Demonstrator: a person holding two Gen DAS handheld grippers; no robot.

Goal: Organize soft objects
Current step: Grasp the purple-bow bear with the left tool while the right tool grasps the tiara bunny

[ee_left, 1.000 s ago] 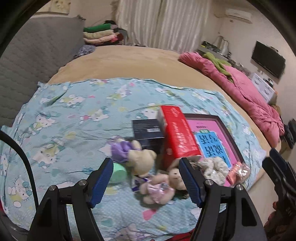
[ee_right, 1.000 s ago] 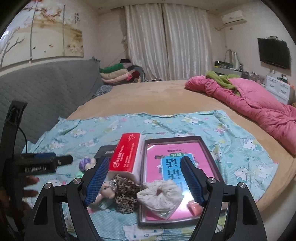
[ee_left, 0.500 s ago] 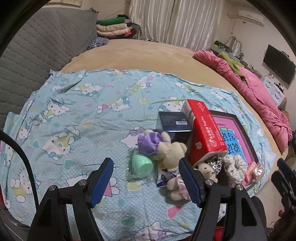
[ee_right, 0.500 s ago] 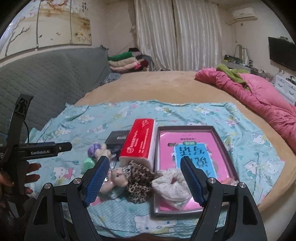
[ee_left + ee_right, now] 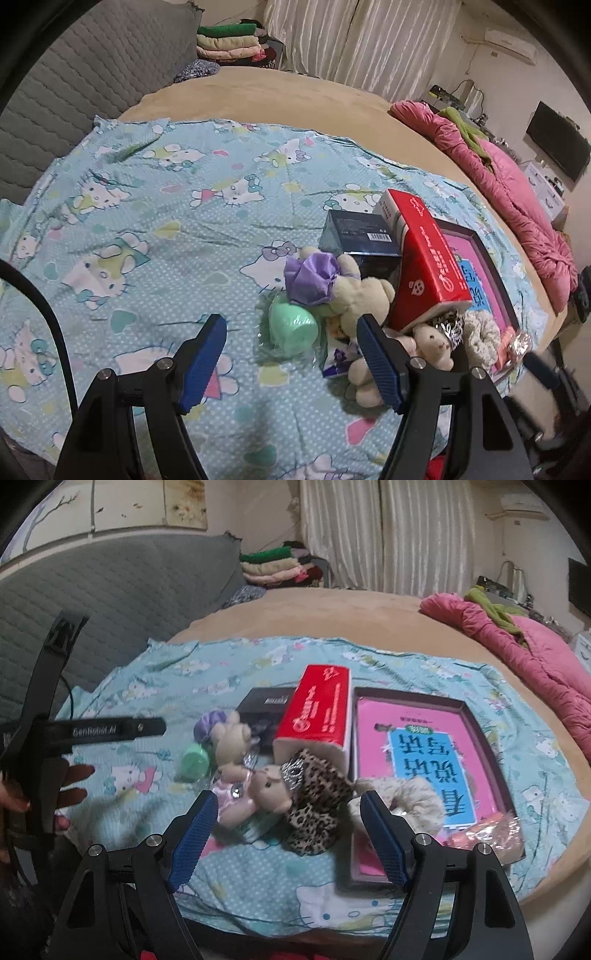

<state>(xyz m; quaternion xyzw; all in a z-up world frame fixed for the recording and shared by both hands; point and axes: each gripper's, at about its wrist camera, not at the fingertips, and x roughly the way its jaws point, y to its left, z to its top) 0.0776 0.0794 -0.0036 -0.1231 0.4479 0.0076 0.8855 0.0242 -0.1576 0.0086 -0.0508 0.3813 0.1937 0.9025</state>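
A pile of soft things lies on the blue cartoon-cat sheet (image 5: 147,221). Seen from the left wrist, my left gripper (image 5: 291,358) is open above the sheet, and a mint green soft ball (image 5: 291,330) shows between its fingers. A purple scrunchie (image 5: 310,278) and a cream bear (image 5: 364,295) lie just beyond. My right gripper (image 5: 288,834) is open and hovers before a leopard scrunchie (image 5: 317,805) and a small bear in pink (image 5: 255,794). A white scrunchie (image 5: 406,797) rests on the tray's (image 5: 484,738) near left edge. Neither gripper touches anything.
A red box (image 5: 317,716) and a dark box (image 5: 360,236) stand behind the toys. The tray holds a pink book and a wrapped pink item (image 5: 487,834). A pink quilt (image 5: 517,206) lies at the right. A hand (image 5: 70,786) holds the left tool.
Both grippers have dropped closer to the pile. In the left wrist view the toys have slid right, leaving the green ball between the fingers. Both stay equally wide.
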